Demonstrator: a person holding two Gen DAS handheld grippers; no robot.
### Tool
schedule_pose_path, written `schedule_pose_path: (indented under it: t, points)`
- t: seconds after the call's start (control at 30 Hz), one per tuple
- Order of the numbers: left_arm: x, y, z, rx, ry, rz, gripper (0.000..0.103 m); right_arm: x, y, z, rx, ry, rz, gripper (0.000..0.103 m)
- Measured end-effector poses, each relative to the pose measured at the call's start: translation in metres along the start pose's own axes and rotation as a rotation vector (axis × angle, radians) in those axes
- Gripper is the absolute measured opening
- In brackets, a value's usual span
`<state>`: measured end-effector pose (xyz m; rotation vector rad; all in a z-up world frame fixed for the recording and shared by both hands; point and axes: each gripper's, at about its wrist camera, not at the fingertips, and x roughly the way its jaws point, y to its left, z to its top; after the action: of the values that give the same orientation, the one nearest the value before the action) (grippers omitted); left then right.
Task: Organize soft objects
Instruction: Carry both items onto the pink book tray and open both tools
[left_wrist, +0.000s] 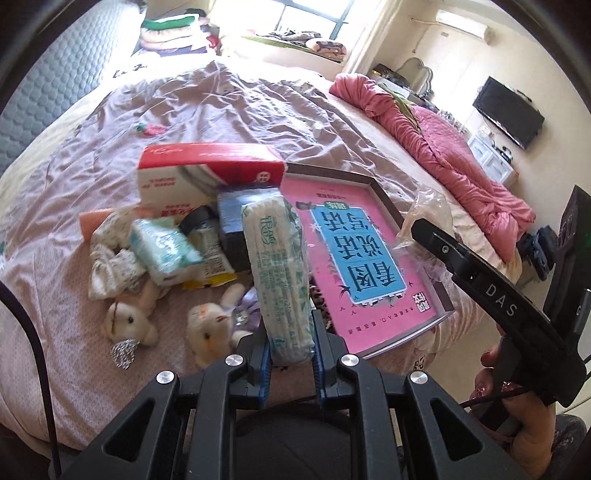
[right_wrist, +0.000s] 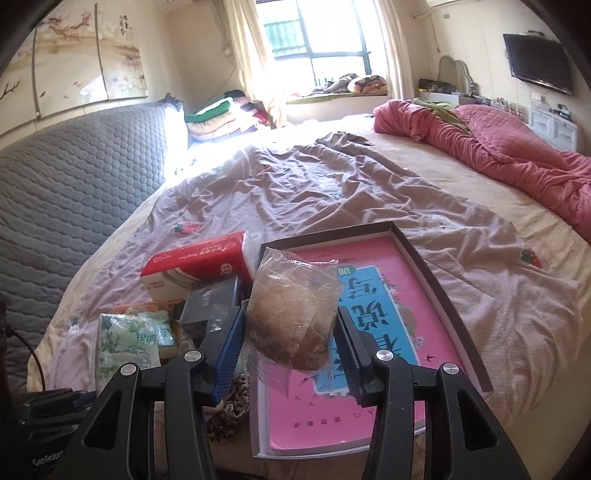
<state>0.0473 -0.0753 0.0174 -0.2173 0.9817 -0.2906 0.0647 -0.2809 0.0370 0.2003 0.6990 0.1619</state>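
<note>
My left gripper (left_wrist: 291, 354) is shut on a green-and-white tissue pack (left_wrist: 280, 273), held upright above the bed. My right gripper (right_wrist: 291, 339) is shut on a clear plastic bag with something brown and soft inside (right_wrist: 291, 314), held over the pink tray; the bag also shows in the left wrist view (left_wrist: 428, 214). The shallow box tray (right_wrist: 436, 280) with a pink and blue printed bottom lies on the bed, also in the left wrist view (left_wrist: 376, 192). Left of it lies a pile: a red-and-white tissue box (left_wrist: 207, 170), small tissue packs (left_wrist: 162, 251), a dark box (left_wrist: 236, 221), patterned cloth (left_wrist: 110, 258) and two plush bunnies (left_wrist: 129, 325).
The bed carries a wrinkled mauve sheet (right_wrist: 314, 192) and a bunched pink quilt (right_wrist: 498, 147) at the far right. A grey quilted headboard (right_wrist: 74, 192) rises on the left. A leopard-print cloth (right_wrist: 229, 410) lies at the tray's near left corner. Folded bedding (right_wrist: 218, 118) sits by the window.
</note>
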Motion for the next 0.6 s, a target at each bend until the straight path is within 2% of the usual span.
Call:
schedule_pose_path:
  t: [0.3, 0.6]
  points:
    - [0.023, -0.049, 0.017, 0.107, 0.025, 0.033, 0.018, -0.005, -0.052, -0.001, 0.097, -0.01, -0.059, 0.05]
    - [0.062, -0.081, 0.022, 0.161, 0.104, 0.005, 0.018, 0.009, -0.088, -0.013, 0.134, 0.051, -0.112, 0.05]
